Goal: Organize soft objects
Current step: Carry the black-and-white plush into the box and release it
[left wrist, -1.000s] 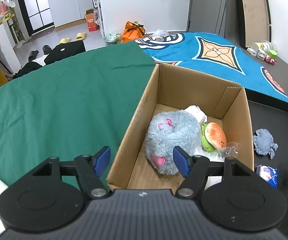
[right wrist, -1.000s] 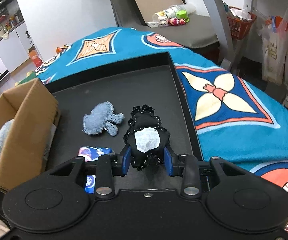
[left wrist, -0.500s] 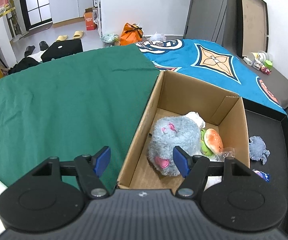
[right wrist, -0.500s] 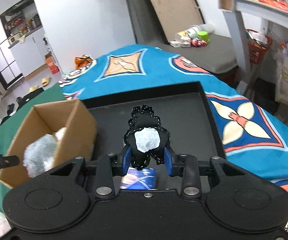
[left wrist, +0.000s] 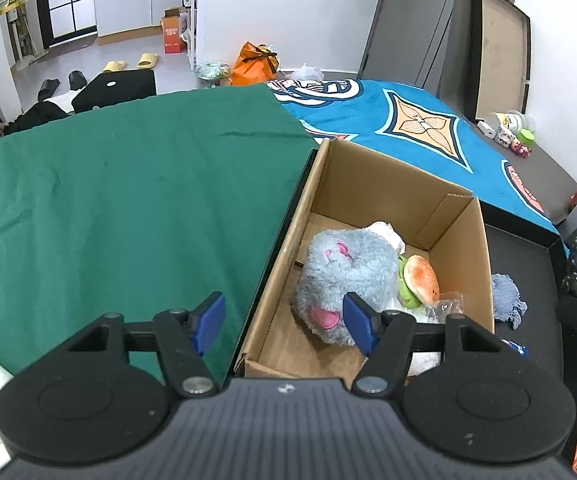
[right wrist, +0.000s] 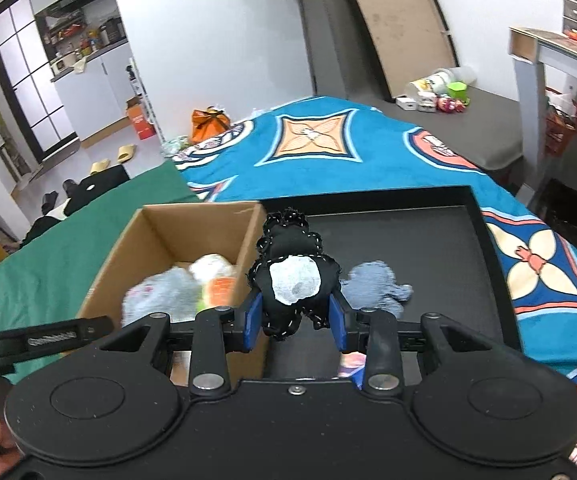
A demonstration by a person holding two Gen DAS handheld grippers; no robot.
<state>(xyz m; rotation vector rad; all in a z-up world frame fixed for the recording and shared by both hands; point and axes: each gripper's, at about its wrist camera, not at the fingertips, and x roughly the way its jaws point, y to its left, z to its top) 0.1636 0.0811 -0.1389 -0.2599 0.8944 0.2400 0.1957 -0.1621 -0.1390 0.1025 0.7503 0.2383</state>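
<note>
toys in the cardboard box (right wrist: pixel 192 236) blurred in right view, small packet (left wrist: pixel 514 347) mostly hidden

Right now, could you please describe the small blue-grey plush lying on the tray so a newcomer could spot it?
Find the black tray on the patterned blue bedspread, beside the cardboard box. The blue-grey plush lies on it near the box, alone there in being fuzzy denim-blue.

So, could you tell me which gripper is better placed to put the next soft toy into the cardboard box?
The right gripper: it is shut on the black plush toy beside the cardboard box. The left gripper is empty, its jaws closing on nothing.
</note>
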